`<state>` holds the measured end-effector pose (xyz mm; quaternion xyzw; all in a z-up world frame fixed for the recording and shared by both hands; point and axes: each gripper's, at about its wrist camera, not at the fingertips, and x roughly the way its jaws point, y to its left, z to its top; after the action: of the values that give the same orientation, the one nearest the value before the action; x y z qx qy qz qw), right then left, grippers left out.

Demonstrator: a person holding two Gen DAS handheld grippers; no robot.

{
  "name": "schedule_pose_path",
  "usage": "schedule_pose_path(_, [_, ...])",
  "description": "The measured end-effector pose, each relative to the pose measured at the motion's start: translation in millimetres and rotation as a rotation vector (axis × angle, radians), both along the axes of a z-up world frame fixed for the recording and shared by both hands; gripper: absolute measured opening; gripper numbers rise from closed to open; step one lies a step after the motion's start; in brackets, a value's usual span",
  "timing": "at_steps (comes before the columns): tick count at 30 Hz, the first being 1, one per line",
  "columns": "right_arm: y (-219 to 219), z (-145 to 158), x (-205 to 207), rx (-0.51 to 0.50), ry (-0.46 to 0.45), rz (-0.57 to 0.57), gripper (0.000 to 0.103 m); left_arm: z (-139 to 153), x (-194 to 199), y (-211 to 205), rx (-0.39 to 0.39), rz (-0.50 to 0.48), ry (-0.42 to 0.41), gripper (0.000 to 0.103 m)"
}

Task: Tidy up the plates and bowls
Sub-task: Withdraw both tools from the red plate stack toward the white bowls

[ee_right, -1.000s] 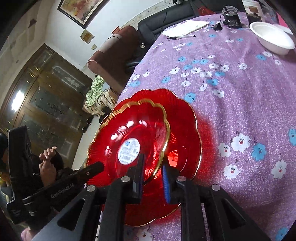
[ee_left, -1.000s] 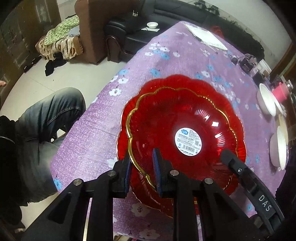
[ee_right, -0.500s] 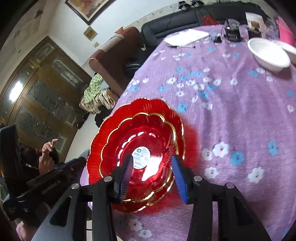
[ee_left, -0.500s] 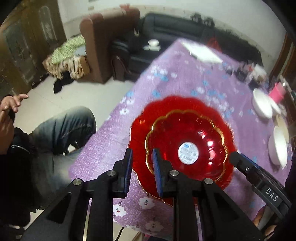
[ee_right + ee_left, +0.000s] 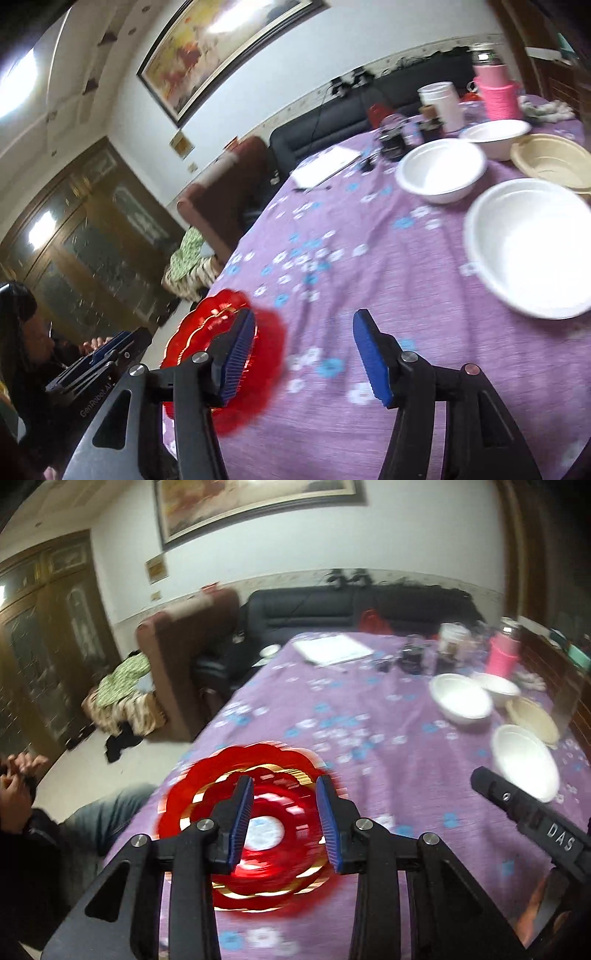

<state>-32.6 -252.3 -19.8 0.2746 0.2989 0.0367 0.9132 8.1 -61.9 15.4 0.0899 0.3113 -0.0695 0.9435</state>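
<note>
Above the near edge of the surface [image 5: 388, 738], which is draped in a purple flowered cloth, the left tool [image 5: 284, 823] hangs tilted downward, looking over the red plates [image 5: 207, 790]. Its blue-padded jaws are opening, and nothing is caught between them; the plates only show through the gap, lying below on the cloth. The plates are stacked, a smaller gold-rimmed one nested in a larger scalloped one, with a white label at the middle, and they sit close to the surface's near left corner. The view is smeared by motion, so finer detail of the rims cannot be made out.

The right tool [image 5: 304, 354] is likewise pitched down toward the cloth, just to the right of the stack. Its jaws are also opening and stand wider apart than the left one's, with only bare cloth between them. From its own camera the plates lie behind its left finger [image 5: 240, 354], apart from the pads. In the left view its black body juts in at the right edge, and in the right view the left tool appears at the far left, low beside the stack.

Farther along the surface stand three white bowls [image 5: 439, 170] and a beige bowl [image 5: 550, 158], grouped toward the right side, well apart from the red plates. A seated person [image 5: 26, 801] is at the left, hands raised.
</note>
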Motion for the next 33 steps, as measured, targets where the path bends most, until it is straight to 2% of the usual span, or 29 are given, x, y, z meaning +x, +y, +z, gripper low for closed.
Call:
schedule_pose_path(4, [-31,7,-19,-0.034,-0.032,-0.041,0.058,3,-5,-33,-0.008,-0.049,-0.007,0.037])
schedule_pose_path(14, [-96,38,-70,-0.167,-0.142,-0.150,0.059,8,-9,-102,-0.012,-0.126,0.010,0.038])
schedule_pose_path(16, [-109,41,-77,-0.183,-0.153,-0.176,0.065,6,-6,-112,-0.011,-0.132,0.018,0.038])
schedule_pose_path(18, [-125,42,-83,-0.188,-0.160,-0.197,0.066,5,-6,-121,-0.006,-0.140,0.025,0.038])
schedule_pose_path(23, [-165,41,-87,-0.200,-0.146,-0.252,0.068,-2,0,-138,0.004,-0.144,0.052,0.038])
schedule_pose_path(30, [-222,28,-78,-0.189,-0.142,-0.273,0.068,-20,9,-147,-0.031,-0.125,0.156,0.038])
schedule_pose_path(32, [-235,14,-80,-0.146,-0.175,-0.292,0.068,-24,10,-144,-0.051,-0.099,0.167,0.042])
schedule_pose_path(33, [-239,6,-82,-0.118,-0.191,-0.307,0.068,-26,10,-142,-0.063,-0.080,0.172,0.050])
